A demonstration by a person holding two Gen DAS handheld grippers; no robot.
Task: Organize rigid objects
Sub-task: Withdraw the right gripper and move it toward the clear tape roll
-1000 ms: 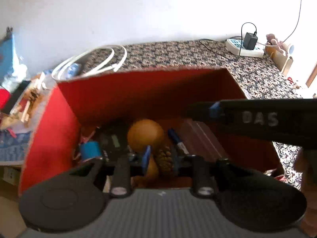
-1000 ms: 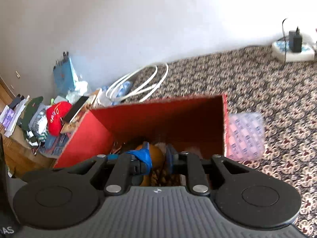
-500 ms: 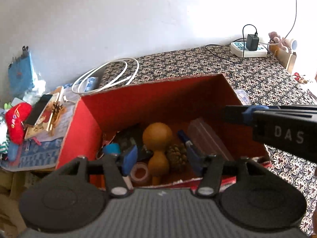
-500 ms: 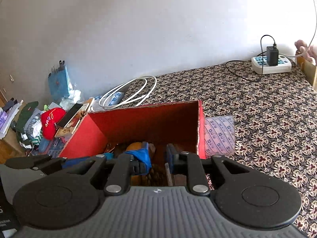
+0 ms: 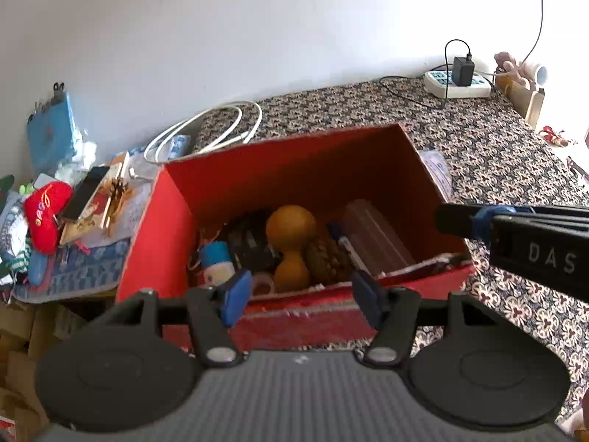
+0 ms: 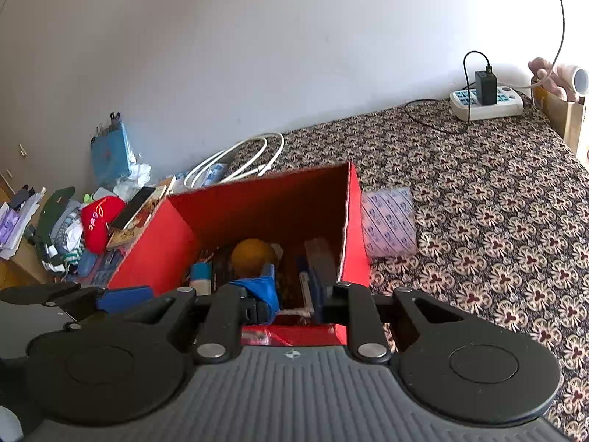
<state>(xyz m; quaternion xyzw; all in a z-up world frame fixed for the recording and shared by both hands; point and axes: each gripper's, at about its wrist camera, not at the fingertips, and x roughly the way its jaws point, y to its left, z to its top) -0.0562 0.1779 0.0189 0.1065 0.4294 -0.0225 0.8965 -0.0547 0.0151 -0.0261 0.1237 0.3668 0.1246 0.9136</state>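
My left gripper point(image 5: 300, 291) hangs just in front of the red box point(image 5: 154, 258), its jaws opening with nothing between the blue pads, so the near wall of the box shows through the gap. My right gripper point(image 6: 294, 300) is pressed nearly together and holds nothing that I can make out; loose blue tape on one pad hides part of the box's contents behind it. Inside the box lie the orange gourd point(image 5: 291, 243), a pine cone point(image 5: 325, 259) just beside it, a roll of clear tape point(image 5: 263, 283) half cut off by the near rim, a small blue-capped bottle point(image 5: 217, 261), a dark device I cannot identify, a marker point(image 5: 344, 241) and a brownish clear case point(image 5: 375, 235). A patterned packet point(image 6: 388, 223) lies against the box's outer right wall on the floral cloth point(image 6: 478, 202). Farther off, a coiled white cable point(image 5: 206, 130) lies near the wall, a cluttered heap with a red cushion point(image 5: 44, 213) sits to the left, and a power strip point(image 5: 456, 84) with a black charger lies at the far edge.
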